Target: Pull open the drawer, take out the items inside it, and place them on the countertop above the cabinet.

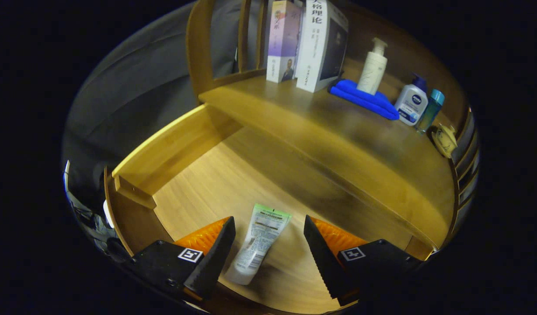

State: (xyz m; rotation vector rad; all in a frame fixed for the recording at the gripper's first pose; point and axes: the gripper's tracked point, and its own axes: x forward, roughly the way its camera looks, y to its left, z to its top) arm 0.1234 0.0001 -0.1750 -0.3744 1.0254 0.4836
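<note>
Wooden drawer (198, 175) stood open, its tube (259, 243) lying flat between the spread gripper (268, 256) fingers, untouched; a shallow close could have squeezed it skidding away.

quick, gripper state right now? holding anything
Gripper: open, holding nothing; the tube lies on the drawer floor between its fingers, neither finger clearly pressing on it.

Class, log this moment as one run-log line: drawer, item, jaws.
drawer: open | tube: lying flat inside, between jaws | gripper: open, not gripping | countertop: tube not placed yet
</note>
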